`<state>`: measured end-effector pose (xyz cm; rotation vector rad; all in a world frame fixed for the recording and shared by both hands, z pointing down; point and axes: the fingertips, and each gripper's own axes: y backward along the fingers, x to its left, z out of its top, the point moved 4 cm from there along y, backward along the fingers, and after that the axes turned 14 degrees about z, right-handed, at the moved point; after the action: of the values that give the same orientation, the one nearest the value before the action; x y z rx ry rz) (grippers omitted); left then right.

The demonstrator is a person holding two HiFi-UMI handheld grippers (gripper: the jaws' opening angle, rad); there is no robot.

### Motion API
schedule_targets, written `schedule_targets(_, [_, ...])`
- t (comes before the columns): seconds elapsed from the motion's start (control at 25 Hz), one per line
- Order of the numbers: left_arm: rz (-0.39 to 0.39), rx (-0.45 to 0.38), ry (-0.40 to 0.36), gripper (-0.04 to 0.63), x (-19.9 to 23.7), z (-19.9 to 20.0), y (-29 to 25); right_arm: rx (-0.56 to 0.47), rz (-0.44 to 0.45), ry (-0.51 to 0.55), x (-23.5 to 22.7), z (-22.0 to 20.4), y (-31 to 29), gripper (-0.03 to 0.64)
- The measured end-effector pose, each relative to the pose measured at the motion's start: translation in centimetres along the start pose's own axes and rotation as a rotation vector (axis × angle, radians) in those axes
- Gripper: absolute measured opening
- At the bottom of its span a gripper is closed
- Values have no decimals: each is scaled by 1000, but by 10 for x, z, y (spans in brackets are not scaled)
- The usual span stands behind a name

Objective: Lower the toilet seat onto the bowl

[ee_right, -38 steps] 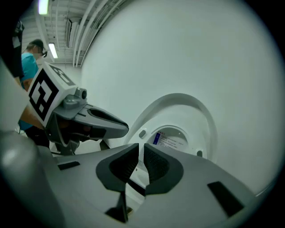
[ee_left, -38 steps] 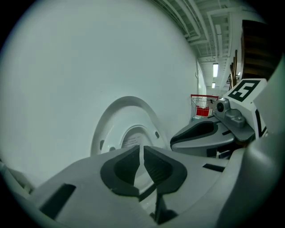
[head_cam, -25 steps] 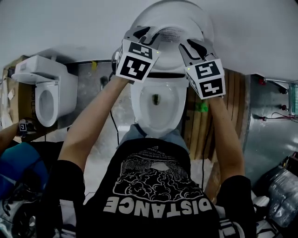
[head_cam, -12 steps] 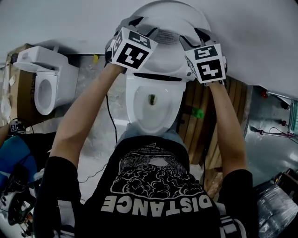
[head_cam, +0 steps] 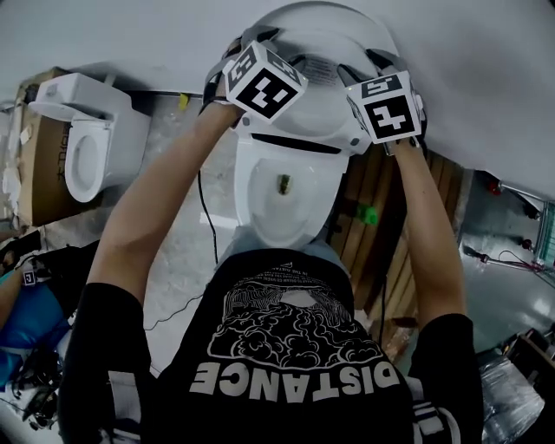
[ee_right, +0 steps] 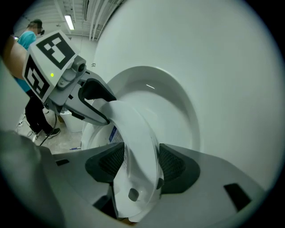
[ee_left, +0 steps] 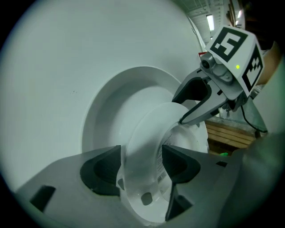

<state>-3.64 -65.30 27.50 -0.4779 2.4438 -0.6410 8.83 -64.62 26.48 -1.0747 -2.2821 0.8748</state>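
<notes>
The white toilet seat (head_cam: pixel 299 117) stands raised, a little way off the upright lid (head_cam: pixel 325 26), above the open bowl (head_cam: pixel 286 208). My left gripper (head_cam: pixel 241 42) straddles the seat's left side and my right gripper (head_cam: pixel 368 62) its right side. In the left gripper view the seat rim (ee_left: pixel 147 133) runs between the jaws of the left gripper (ee_left: pixel 141 162), which are opening, with the right gripper (ee_left: pixel 178 110) across from it. In the right gripper view the rim (ee_right: pixel 138 129) nearly fills the gap of the right gripper (ee_right: pixel 140 162), whose jaws are also opening.
A second white toilet (head_cam: pixel 87 147) stands at the left beside a cardboard box (head_cam: pixel 35 173). A wooden pallet (head_cam: pixel 381 225) lies right of the bowl, with a small green object (head_cam: pixel 371 214) on it. A black cable (head_cam: pixel 204 217) runs along the floor. A person in blue (head_cam: pixel 26 321) is at the lower left.
Both grippers have moved up along the raised seat and their jaws have spread wider around its rim. The seat still stands up.
</notes>
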Motion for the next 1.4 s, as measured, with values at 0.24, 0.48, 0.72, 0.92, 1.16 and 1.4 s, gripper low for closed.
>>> schedule_targets(0.24, [-45, 12, -58, 276, 1, -2, 2, 25, 12, 20, 1, 1, -1, 232])
schedule_targets(0.48, [-85, 4, -135, 227, 1, -6, 13, 86, 32, 99, 12, -3, 7, 230])
schedule_targets(0.72, [-151, -15, -168, 210, 1, -10, 31, 114, 39, 120, 28, -5, 17, 230])
schedule_targets(0.92, [-191, -30, -197, 152, 1, -13, 47, 129, 31, 119, 42, -8, 27, 230])
schedule_targets(1.16, [-222, -61, -245, 140, -3, -20, 65, 171, 4, 108, 56, -11, 38, 227])
schedule_targets(1.4, [-233, -71, -271, 132, -13, -24, 83, 172, -12, 107, 65, -15, 52, 170])
